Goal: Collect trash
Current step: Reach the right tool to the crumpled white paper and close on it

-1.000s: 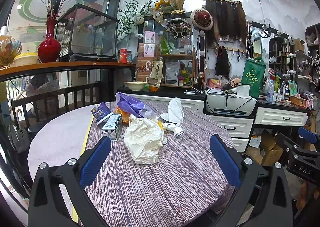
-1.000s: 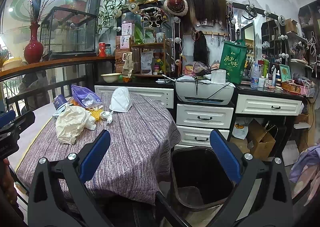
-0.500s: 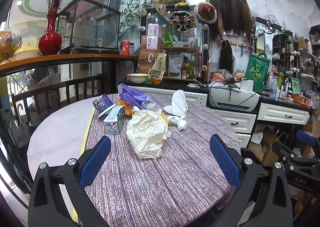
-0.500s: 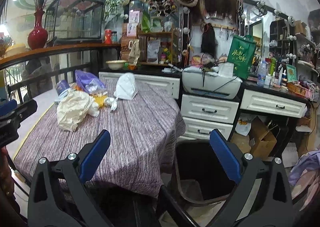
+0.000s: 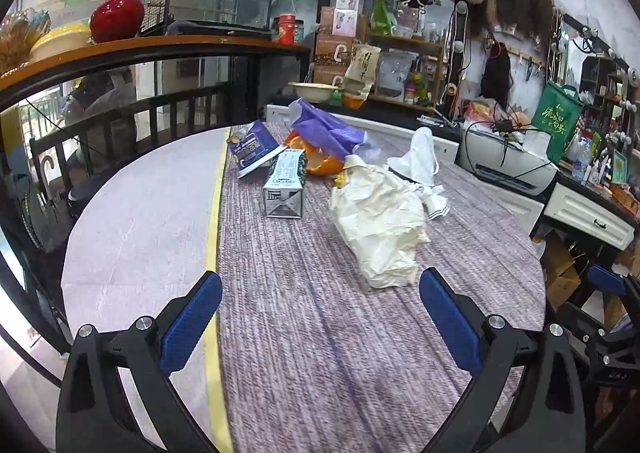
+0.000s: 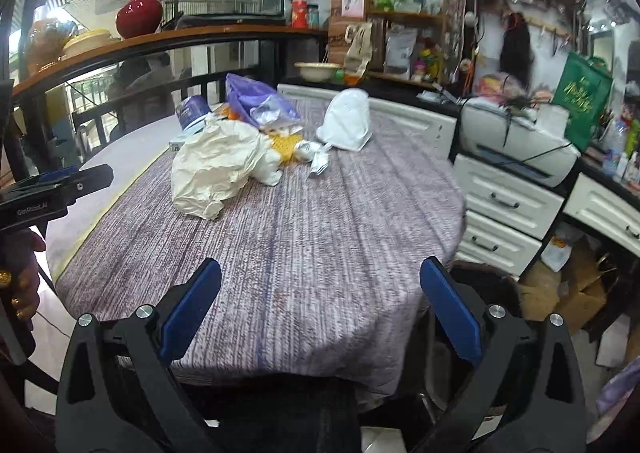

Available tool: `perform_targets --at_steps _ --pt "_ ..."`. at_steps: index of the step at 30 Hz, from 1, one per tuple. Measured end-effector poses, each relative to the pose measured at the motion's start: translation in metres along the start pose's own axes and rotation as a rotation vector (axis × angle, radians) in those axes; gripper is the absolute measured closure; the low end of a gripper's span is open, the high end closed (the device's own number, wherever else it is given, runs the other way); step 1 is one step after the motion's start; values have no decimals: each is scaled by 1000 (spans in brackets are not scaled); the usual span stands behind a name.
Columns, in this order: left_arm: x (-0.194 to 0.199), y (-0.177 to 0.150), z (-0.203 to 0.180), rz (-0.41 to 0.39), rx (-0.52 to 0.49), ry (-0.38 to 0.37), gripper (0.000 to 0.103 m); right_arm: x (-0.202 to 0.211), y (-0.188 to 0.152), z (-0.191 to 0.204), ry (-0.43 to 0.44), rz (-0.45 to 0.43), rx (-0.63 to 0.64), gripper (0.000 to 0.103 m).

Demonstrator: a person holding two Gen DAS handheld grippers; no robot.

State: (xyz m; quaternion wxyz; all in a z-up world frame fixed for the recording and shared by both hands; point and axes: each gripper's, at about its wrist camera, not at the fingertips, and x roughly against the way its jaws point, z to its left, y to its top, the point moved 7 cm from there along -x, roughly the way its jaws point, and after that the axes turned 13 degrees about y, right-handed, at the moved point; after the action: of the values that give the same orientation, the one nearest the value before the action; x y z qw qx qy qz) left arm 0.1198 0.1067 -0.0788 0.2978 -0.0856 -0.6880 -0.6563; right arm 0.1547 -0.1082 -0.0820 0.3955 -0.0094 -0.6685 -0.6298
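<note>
Purple-grey woven cloth fills both views now, and the trash pile sits noticeably nearer than it did a second ago: both tools have pushed in over the round table (image 5: 304, 333). The left tool (image 5: 320, 317) hangs with its blue-padded jaws spread wide and nothing between them, the crumpled cream paper bag (image 5: 380, 225) now just ahead of its right pad. The right tool (image 6: 320, 317) is equally released and empty, but it has swung left; the dark bin (image 6: 484, 293) that filled its lower view a second ago is now only a sliver past the table edge at right.

So nothing is collected yet. All the litter is still on the table: the cream bag, the grey-and-white rectangular carton (image 5: 286, 189) lying beside it, the purple plastic bag (image 5: 324, 129) draped over an orange peel (image 5: 320, 163), the blue-and-white packet (image 5: 252, 147) at the back, and the white folded face mask (image 6: 348, 121) further right.

My read: the approach is closing, and the cream bag looks the likeliest first grab for the left tool. It's soft and bulky, so a pinch on a fold should hold it.
</note>
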Motion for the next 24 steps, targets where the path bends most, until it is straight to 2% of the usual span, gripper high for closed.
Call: perform_targets --at_steps 7,13,18,24 --pt "-33 21 15 49 -51 57 5 -48 26 17 139 101 -27 5" --pt "-59 41 39 62 -73 123 5 -93 55 66 200 144 87 5" --pt "-72 47 56 97 -74 139 5 -128 63 97 199 202 159 5" --pt "-84 43 63 126 -65 137 5 -161 62 110 111 265 216 8"
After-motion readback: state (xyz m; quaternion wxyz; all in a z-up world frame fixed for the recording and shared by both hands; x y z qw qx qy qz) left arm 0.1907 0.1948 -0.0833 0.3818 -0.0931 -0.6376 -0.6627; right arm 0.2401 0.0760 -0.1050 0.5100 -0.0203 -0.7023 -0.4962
